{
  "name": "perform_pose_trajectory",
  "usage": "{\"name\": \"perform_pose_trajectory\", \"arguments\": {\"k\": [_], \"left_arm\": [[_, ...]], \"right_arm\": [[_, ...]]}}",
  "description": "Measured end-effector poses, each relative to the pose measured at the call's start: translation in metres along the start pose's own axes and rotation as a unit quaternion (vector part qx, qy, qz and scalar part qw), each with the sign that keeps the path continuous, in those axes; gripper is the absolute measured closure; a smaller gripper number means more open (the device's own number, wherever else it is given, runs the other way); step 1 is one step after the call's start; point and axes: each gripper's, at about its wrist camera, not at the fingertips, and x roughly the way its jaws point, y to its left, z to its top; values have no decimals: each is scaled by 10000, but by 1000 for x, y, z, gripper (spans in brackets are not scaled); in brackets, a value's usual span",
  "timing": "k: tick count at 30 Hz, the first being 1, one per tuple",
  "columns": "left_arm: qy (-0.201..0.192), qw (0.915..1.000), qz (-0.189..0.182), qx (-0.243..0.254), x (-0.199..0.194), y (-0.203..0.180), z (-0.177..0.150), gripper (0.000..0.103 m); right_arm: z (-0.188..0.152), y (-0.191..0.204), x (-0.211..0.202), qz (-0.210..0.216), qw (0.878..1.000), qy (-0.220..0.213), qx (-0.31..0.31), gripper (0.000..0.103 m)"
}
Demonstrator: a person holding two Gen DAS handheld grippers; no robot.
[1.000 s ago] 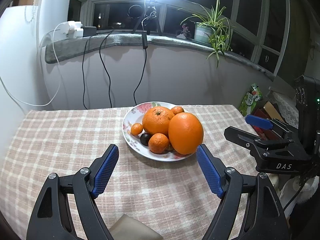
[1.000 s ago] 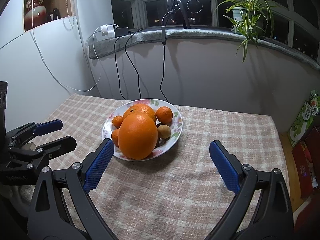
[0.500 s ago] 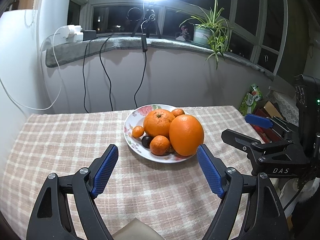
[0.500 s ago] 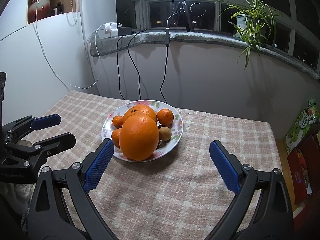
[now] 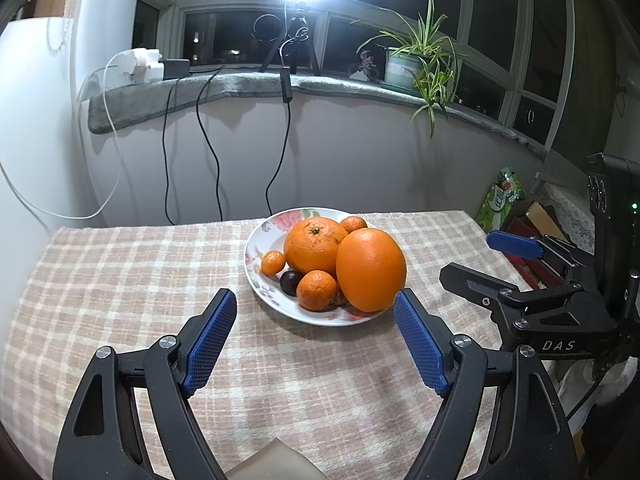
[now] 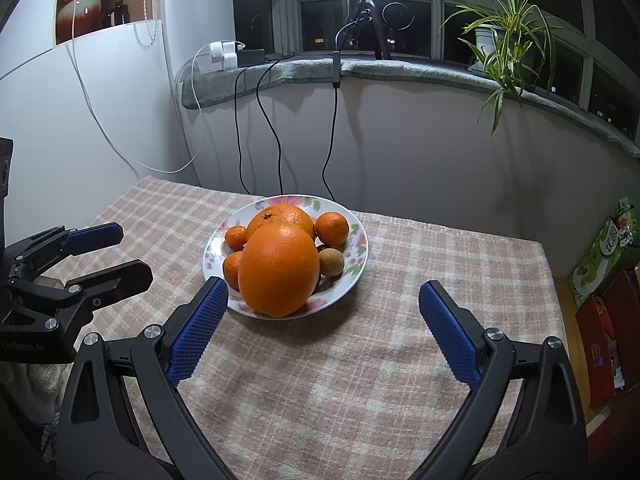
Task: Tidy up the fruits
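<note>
all the fruit, from the big smooth orange (image 5: 371, 269) to the small mandarins, sits piled on the flowered white plate (image 5: 256, 240) on the checked-cloth bench (image 5: 120, 272), both the left hand-held gripper (image 5: 315, 340) and right hand-held gripper (image 6: 323, 332) spread wide and empty short of it, fitting either a sort to come or a finished gathering.

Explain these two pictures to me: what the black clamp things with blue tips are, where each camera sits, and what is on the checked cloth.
The clamps are hand-held grippers, one in each of a person's hands, each carrying a camera that looks along its fingers. The left wrist view shows the left gripper; the right wrist view shows the right gripper. Both are open and hold nothing. On the beige checked tablecloth stands a white floral plate piled with fruit: a large smooth orange in front, another big orange behind, and several small ones.
</note>
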Motion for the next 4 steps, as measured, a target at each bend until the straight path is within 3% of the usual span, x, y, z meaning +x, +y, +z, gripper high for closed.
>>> {"name": "perform_pose_trajectory", "arguments": {"k": [4], "left_arm": [[15,10000,-2,-14,1,1,0,22]], "right_arm": [[-2,-3,3,1,10000,19,16,5]]}}
